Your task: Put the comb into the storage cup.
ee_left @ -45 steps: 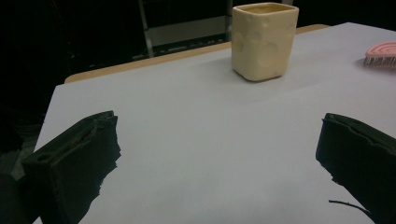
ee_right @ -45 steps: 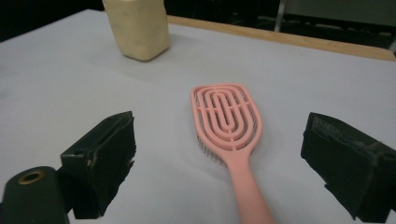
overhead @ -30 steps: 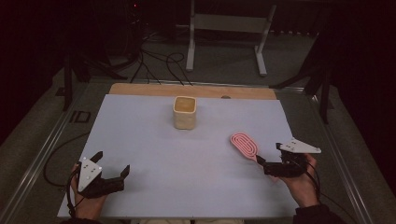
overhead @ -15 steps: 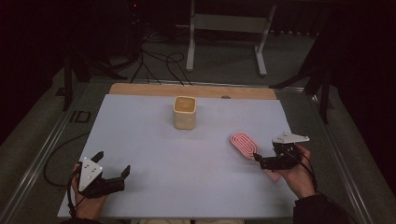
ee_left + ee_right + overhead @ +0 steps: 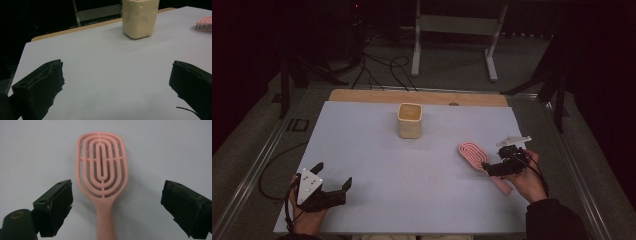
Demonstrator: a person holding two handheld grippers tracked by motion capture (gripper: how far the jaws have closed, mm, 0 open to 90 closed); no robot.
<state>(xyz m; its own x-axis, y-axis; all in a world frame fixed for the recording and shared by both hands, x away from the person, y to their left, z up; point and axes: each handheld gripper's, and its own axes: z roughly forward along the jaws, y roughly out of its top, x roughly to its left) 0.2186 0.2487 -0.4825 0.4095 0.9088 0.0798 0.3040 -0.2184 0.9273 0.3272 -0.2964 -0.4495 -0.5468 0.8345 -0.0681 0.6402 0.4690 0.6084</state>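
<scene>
The right tongs (image 5: pixel 115 207) hung wide open over the pink brush (image 5: pixel 102 170), one jaw on each side of the neck where the head narrowed into the handle, gripping nothing. In the high view the brush (image 5: pixel 473 154) lay flat on the white table (image 5: pixel 377 150), off to the right and nearer the person than the cream cup (image 5: pixel 410 120), its handle running back under the right tongs (image 5: pixel 492 167).

The brush looked like moulded plastic, so probably light and stiff, with an open, vented head of concentric oval ribs. Those ribs seemed thin; squeezing across the head could flex them or let the jaws slide off the curved edge. The handle, a plain solid bar, looked the safer hold, taken just below the neck so the head would not droop much. Smooth plastic lying flat on a smooth table might skid as the jaws closed, so an even pinch from both sides seemed wise.

The left tongs (image 5: pixel 333 192) rested near the table's front left corner, jaws spread and holding nothing. From the left gripper view, the cup (image 5: pixel 140 17) stood well ahead, the brush (image 5: pixel 204 23) just visible at the right edge.
</scene>
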